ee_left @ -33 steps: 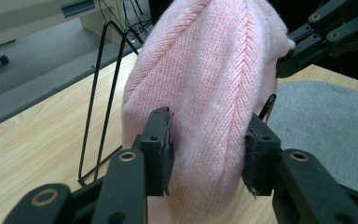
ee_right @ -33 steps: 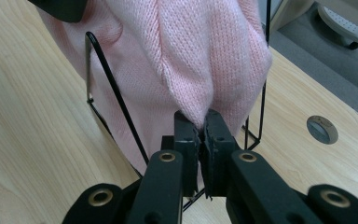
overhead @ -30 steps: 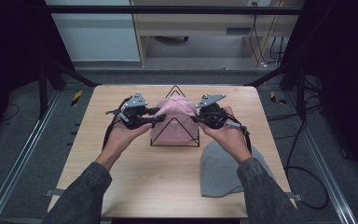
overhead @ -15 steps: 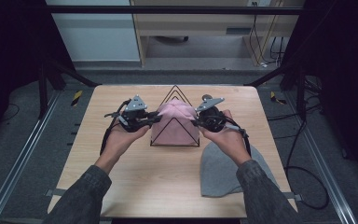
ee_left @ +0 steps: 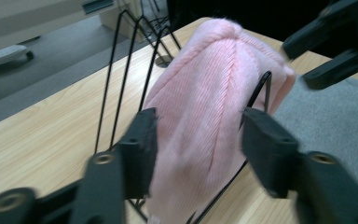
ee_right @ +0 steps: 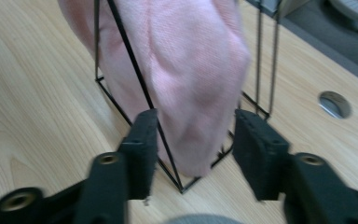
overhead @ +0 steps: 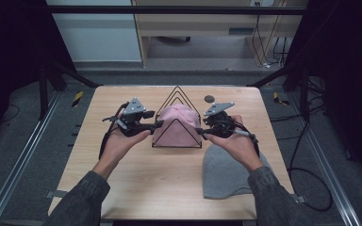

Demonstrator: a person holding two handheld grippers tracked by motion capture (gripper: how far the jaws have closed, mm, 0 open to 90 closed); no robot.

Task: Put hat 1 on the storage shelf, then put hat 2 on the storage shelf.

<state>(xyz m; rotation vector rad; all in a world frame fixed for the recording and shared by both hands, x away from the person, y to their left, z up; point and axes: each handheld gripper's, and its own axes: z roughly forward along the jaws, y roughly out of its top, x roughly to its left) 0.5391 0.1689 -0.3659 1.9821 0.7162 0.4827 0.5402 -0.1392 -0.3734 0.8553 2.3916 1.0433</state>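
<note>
Left gripper (overhead: 156, 125): held in the person's left hand (overhead: 122, 141), it points rightward at the left flank of the pink knit beanie (overhead: 175, 126). In the left gripper view its jaws stand apart, one on each side of the beanie's ribbed fabric. One pad lies against the knit; the other sits beside a black wire of the rack. Nothing is clamped.

Right gripper (overhead: 199, 131): held in the right hand (overhead: 235, 143), it points leftward at the beanie's right flank. In the right gripper view its jaws are likewise spread, with the lower end of the beanie and a slanted rack wire between them. Whether either pad actually touches the fabric is hard to judge, since the view is slightly blurred.

Beanie position: it is draped over the black wire rack (overhead: 176, 96), a set of triangular frames standing upright near the middle of the wooden table (overhead: 136, 188). The fabric bulges out between the front triangle and the frames behind it, and its crown sits below the tallest apex.

Surroundings: a grey knit beanie (overhead: 226, 172) lies flat on the table toward the near right, partly under the right forearm and well clear of the rack's base. A round cable port (overhead: 209, 99) is set into the tabletop behind the rack, to its right.
</note>
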